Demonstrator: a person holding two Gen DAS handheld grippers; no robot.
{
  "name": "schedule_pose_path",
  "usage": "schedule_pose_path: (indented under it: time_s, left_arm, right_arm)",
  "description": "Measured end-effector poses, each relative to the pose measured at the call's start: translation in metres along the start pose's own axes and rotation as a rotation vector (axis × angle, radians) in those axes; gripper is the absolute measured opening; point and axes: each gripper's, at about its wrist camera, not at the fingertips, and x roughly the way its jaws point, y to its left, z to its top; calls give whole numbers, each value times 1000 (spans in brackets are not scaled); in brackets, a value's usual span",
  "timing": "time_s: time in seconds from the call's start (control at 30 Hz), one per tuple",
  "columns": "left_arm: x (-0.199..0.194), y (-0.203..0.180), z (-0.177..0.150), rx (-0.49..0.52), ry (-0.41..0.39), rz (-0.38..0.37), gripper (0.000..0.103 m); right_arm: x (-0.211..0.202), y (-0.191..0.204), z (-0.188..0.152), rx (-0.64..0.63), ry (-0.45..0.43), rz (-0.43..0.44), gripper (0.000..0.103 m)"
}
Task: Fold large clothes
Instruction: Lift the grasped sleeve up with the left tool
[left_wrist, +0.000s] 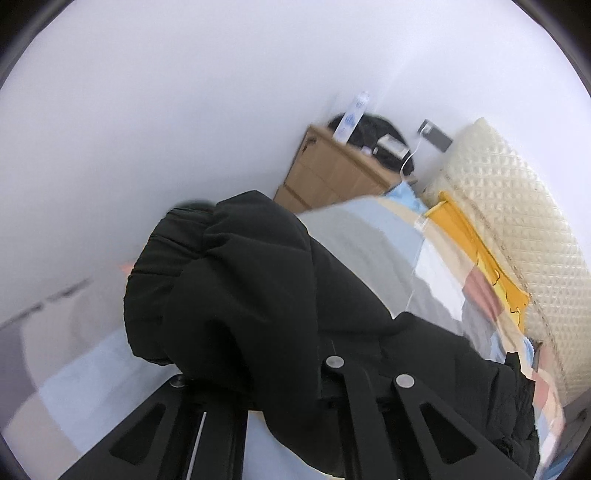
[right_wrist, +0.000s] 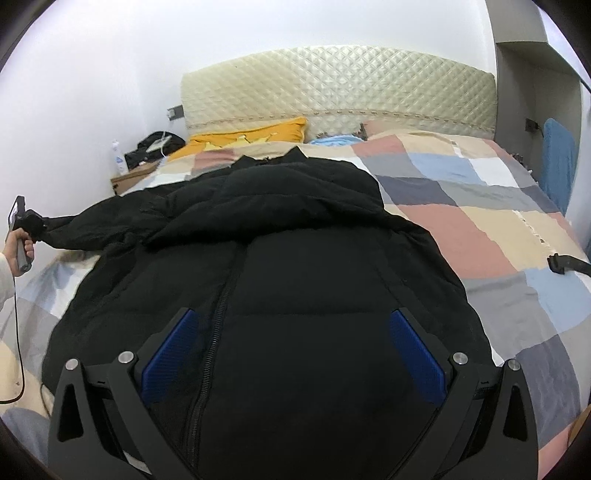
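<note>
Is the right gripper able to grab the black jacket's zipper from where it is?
Probably yes. The right gripper hangs open just over the black jacket, and the zipper runs uncovered near its left blue pad, with nothing in between.

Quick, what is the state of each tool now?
Left tool: closed on the sleeve of the black jacket.
Right tool: open, holding nothing, above the jacket.

Plain white walls (right_wrist: 92, 74) fill the upper part of both views under even, soft light. A cream quilted headboard (right_wrist: 332, 85) spans the top centre of the right wrist view, above a bed covered by a patchwork quilt (right_wrist: 480, 221). A wooden nightstand (left_wrist: 332, 170) stands in the corner at centre right of the left wrist view. A grey cabinet (right_wrist: 524, 74) rises at upper right.
</note>
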Motion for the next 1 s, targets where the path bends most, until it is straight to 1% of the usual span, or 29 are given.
schedule_pose_path:
  time_s: [0.07, 0.2, 0.3, 0.37, 0.47, 0.6, 0.73, 0.83, 1.0]
  left_arm:
    - [-22, -11, 2, 23, -30, 14, 6]
    - [-59, -31, 2, 22, -78, 1, 5]
    - [-99, -52, 1, 45, -163, -23, 5]
    - [-120, -68, 2, 59, -194, -26, 5]
    - [-146, -92, 2, 88, -213, -44, 5]
    - [-181, -129, -3, 154, -246, -51, 5]
    - [-217, -171, -9, 252, -288, -47, 5]
    - [-241, -193, -16, 277, -312, -60, 5]
    - [-272, -236, -28, 303, -310, -101, 5]
  right_arm:
    - [-5, -3, 0, 4, -10, 4, 103]
    - [-15, -18, -1, 36, -21, 13, 103]
    - [-23, -24, 0, 54, -28, 32, 103]
    - [-26, -27, 2, 54, -33, 39, 103]
    - [-33, -29, 3, 26, -40, 43, 103]
    - [-45, -32, 1, -17, -67, 34, 103]
    - [-52, -42, 0, -47, -77, 48, 103]
    - [-58, -49, 1, -54, -87, 50, 103]
    - [-68, -64, 2, -20, -95, 71, 103]
